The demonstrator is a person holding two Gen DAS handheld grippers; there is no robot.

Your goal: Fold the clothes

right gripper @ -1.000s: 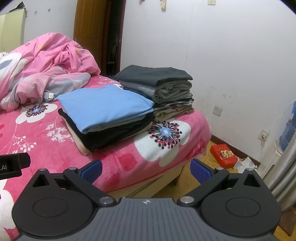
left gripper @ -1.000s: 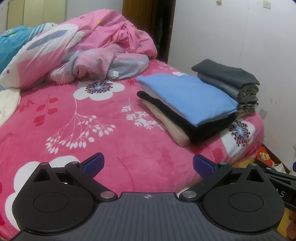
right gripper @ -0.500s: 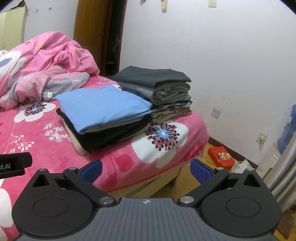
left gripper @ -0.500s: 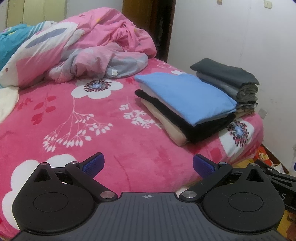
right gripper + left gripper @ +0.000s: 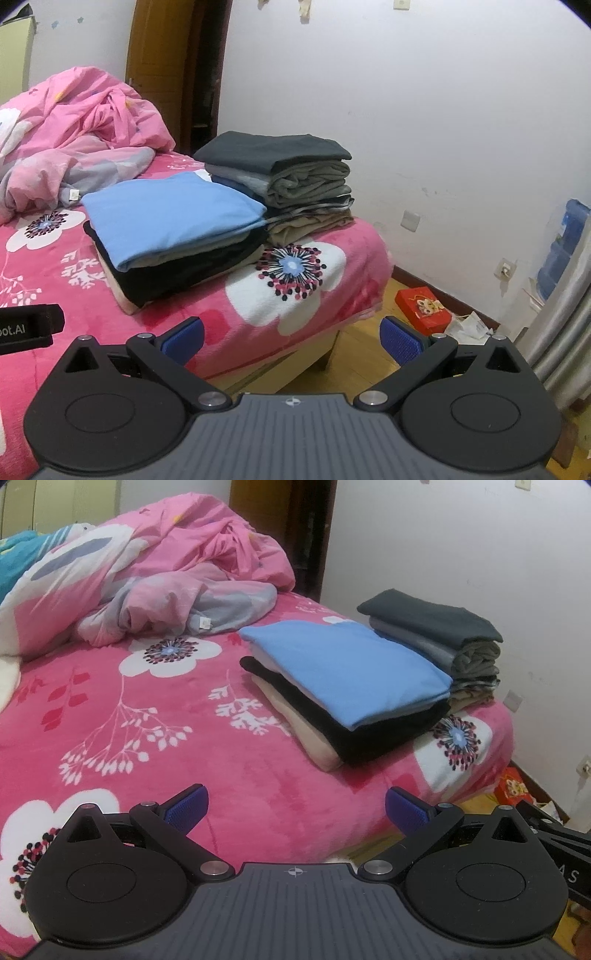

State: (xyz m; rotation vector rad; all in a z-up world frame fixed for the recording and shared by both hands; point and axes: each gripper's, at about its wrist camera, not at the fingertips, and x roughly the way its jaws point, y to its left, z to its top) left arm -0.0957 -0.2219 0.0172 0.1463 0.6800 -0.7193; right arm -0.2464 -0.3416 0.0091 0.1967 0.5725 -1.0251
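Two piles of folded clothes lie near the far right corner of the bed [image 5: 155, 738]. The nearer pile has a blue shirt [image 5: 343, 672] on top, over black and beige pieces; the dark grey pile [image 5: 288, 173] stands just beside it, closer to the wall. I see no loose garment waiting, so the folding looks almost finished. The left gripper [image 5: 295, 806] and the right gripper [image 5: 291, 334] are both wide open and hold nothing. A crumpled pink quilt [image 5: 155, 572] covers the head of the bed. On the wooden floor lies a red box [image 5: 424, 310].
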